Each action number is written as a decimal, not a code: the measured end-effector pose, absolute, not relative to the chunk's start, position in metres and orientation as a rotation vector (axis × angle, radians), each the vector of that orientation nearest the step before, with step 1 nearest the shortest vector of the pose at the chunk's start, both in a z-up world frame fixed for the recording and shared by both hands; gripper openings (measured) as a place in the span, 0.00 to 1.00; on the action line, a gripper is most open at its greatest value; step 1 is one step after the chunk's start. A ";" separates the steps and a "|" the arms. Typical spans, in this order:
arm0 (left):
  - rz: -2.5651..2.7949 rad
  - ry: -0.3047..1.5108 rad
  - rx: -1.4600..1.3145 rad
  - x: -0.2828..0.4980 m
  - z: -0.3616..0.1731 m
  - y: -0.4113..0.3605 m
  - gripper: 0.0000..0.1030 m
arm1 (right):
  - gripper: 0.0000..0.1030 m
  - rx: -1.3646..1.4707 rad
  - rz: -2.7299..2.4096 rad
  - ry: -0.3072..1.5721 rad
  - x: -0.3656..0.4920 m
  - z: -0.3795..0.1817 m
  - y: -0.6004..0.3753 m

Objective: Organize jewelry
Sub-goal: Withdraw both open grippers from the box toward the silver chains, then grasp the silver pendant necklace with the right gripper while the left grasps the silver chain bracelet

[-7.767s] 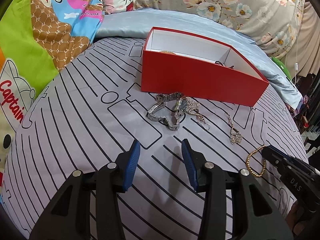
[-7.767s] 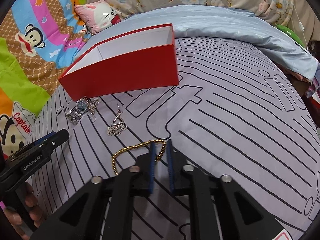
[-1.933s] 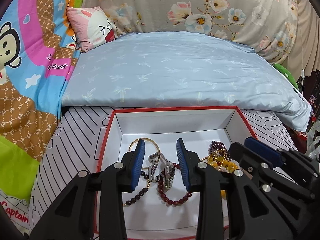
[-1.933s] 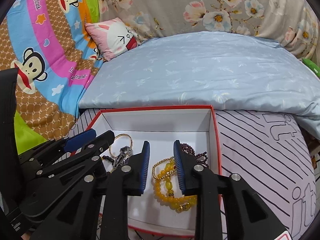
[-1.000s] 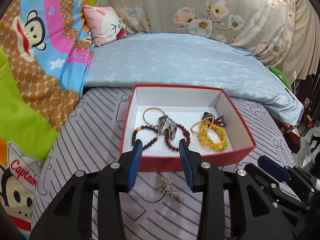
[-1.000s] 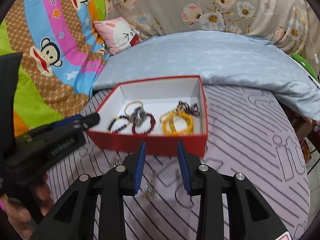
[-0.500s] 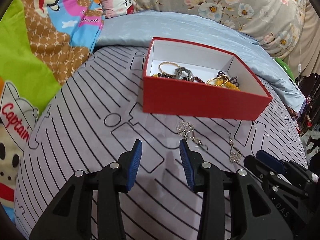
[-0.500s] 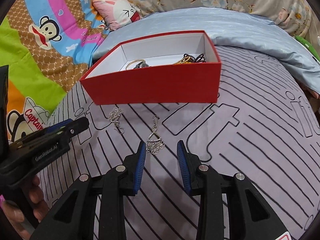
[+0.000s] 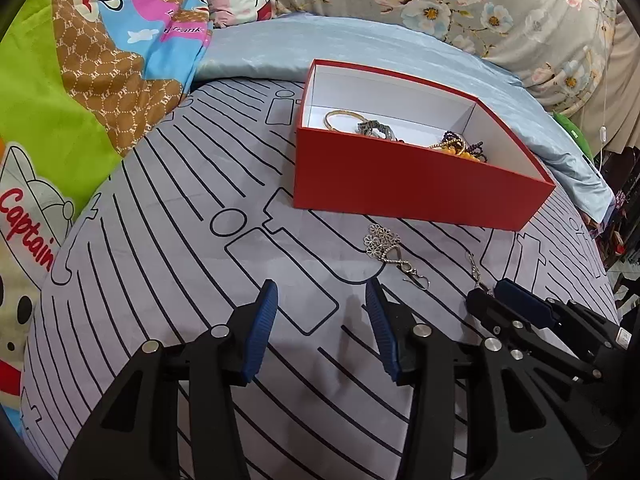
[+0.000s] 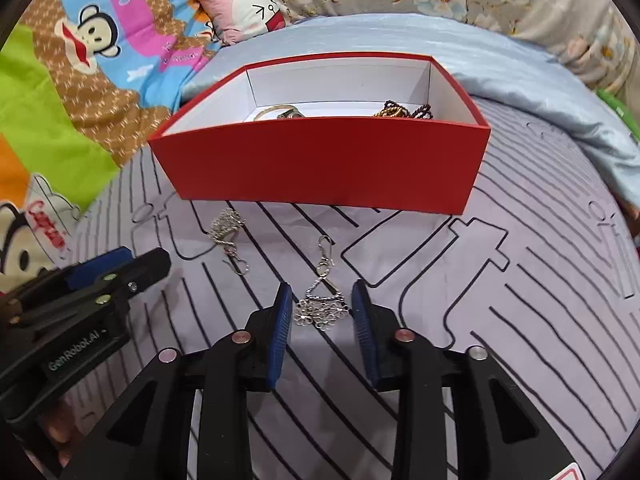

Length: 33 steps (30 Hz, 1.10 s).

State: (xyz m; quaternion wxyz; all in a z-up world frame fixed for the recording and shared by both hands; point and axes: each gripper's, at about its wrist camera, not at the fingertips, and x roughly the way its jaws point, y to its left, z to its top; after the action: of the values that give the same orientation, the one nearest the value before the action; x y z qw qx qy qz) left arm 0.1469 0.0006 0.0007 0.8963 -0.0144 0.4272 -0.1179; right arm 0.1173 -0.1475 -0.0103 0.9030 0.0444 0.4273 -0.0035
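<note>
Jewelry's mostly sorted by the look of it. The red box (image 10: 320,164) sits in the upper middle of the right wrist view, and over its front wall you can see a gold bangle (image 9: 340,118), a silvery watch-like piece (image 9: 376,128) and a heap of yellow and dark beads (image 9: 460,148) already inside.

Two bits are still out on the bed, both silver drop earrings. One earring (image 9: 386,248) lies just below the box in the middle of the left wrist view, up and to the right of the left gripper (image 9: 322,320). Its jaws have just been opening and there's nothing between them, so it's empty and, I'd guess, lining up for that piece. The other earring (image 10: 322,300) is in the lower middle of the right wrist view, with its flowery end sitting right between the fingers of the right gripper (image 10: 320,312). Those jaws have just been closing, but there's a visible gap on both sides, so no squeeze yet. So roughly: two pickups and two drops into the box left.

Surface is a pale grey sheet with black line print (image 10: 520,280), soft bedding so the pieces sit flat on it. Behind the box there's a light blue quilt (image 9: 360,48), a cartoon monkey blanket (image 10: 100,40) at upper left, a pink bunny cushion (image 10: 244,8) and floral fabric (image 9: 460,0) along the top.
</note>
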 end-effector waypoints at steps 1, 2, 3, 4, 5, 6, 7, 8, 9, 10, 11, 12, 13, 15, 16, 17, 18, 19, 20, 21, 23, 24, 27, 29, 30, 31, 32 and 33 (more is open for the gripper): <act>-0.245 0.885 -0.030 0.147 0.001 0.000 0.42 | 0.24 0.063 -0.018 0.883 0.117 -0.010 -0.144; -0.245 0.885 -0.029 0.147 0.001 0.000 0.42 | 0.19 0.056 -0.022 0.884 0.117 -0.010 -0.144; -0.245 0.885 -0.028 0.147 0.000 -0.001 0.42 | 0.19 0.054 -0.025 0.885 0.118 -0.009 -0.145; -0.244 0.885 -0.028 0.147 0.000 -0.001 0.42 | 0.14 0.057 -0.025 0.885 0.117 -0.010 -0.146; -0.246 0.885 -0.030 0.147 0.000 -0.001 0.42 | 0.11 0.065 -0.026 0.884 0.116 -0.010 -0.149; -0.247 0.886 -0.031 0.146 0.000 -0.001 0.42 | 0.11 0.074 -0.023 0.885 0.116 -0.010 -0.151; -0.248 0.887 -0.030 0.146 0.000 -0.002 0.42 | 0.09 0.080 -0.021 0.884 0.116 -0.010 -0.153; -0.249 0.887 -0.029 0.146 0.000 -0.003 0.42 | 0.09 0.085 -0.024 0.884 0.115 -0.010 -0.155; -0.250 0.887 -0.030 0.146 0.000 -0.003 0.42 | 0.09 0.086 -0.024 0.884 0.114 -0.010 -0.156; -0.253 0.887 -0.031 0.146 0.001 -0.004 0.42 | 0.08 0.089 -0.027 0.883 0.112 -0.010 -0.157; -0.255 0.887 -0.031 0.146 0.001 -0.005 0.42 | 0.08 0.092 -0.030 0.883 0.112 -0.010 -0.158; -0.258 0.886 -0.030 0.146 0.002 -0.006 0.42 | 0.08 0.098 -0.031 0.883 0.110 -0.010 -0.160; -0.261 0.886 -0.029 0.145 0.002 -0.008 0.42 | 0.08 0.104 -0.033 0.882 0.108 -0.010 -0.161; -0.269 0.889 -0.030 0.145 0.003 -0.013 0.42 | 0.08 0.121 -0.036 0.882 0.105 -0.010 -0.164; -0.273 0.891 -0.031 0.145 0.003 -0.014 0.42 | 0.08 0.131 -0.038 0.881 0.103 -0.011 -0.167; -0.280 0.893 -0.033 0.145 0.003 -0.017 0.42 | 0.08 0.139 -0.040 0.881 0.102 -0.010 -0.169; -0.285 0.895 -0.032 0.145 0.003 -0.020 0.42 | 0.08 0.149 -0.041 0.881 0.100 -0.010 -0.171; -0.287 0.896 -0.031 0.145 0.003 -0.022 0.42 | 0.08 0.158 -0.043 0.881 0.098 -0.010 -0.173; -0.294 0.897 -0.031 0.146 0.003 -0.026 0.42 | 0.08 0.164 -0.044 0.880 0.097 -0.010 -0.175; -0.300 0.898 -0.029 0.146 0.003 -0.029 0.42 | 0.08 0.171 -0.046 0.880 0.095 -0.010 -0.177; -0.305 0.897 -0.028 0.148 0.003 -0.035 0.43 | 0.08 0.182 -0.049 0.879 0.094 -0.011 -0.181; -0.307 0.899 -0.029 0.150 0.002 -0.039 0.43 | 0.08 0.190 -0.050 0.878 0.093 -0.011 -0.183; -0.307 0.914 -0.038 0.158 -0.002 -0.047 0.43 | 0.08 0.205 -0.044 0.877 0.093 -0.012 -0.186; -0.297 0.920 -0.038 0.162 -0.006 -0.049 0.43 | 0.08 0.208 -0.042 0.874 0.093 -0.012 -0.186; -0.290 0.921 -0.035 0.163 -0.007 -0.050 0.43 | 0.08 0.208 -0.041 0.873 0.093 -0.012 -0.186; -0.284 0.915 -0.024 0.164 -0.008 -0.051 0.43 | 0.08 0.210 -0.040 0.872 0.093 -0.012 -0.186; -0.271 0.908 -0.008 0.164 -0.008 -0.052 0.41 | 0.08 0.213 -0.038 0.872 0.092 -0.013 -0.187; -0.262 0.902 0.007 0.163 -0.009 -0.053 0.40 | 0.08 0.217 -0.036 0.871 0.092 -0.013 -0.188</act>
State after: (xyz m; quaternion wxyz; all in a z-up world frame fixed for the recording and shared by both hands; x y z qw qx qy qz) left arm 0.1632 -0.0526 -0.0092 0.8918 0.0036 0.4344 -0.1263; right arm 0.0922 -0.1876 -0.0129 0.9008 0.1047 0.4211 -0.0176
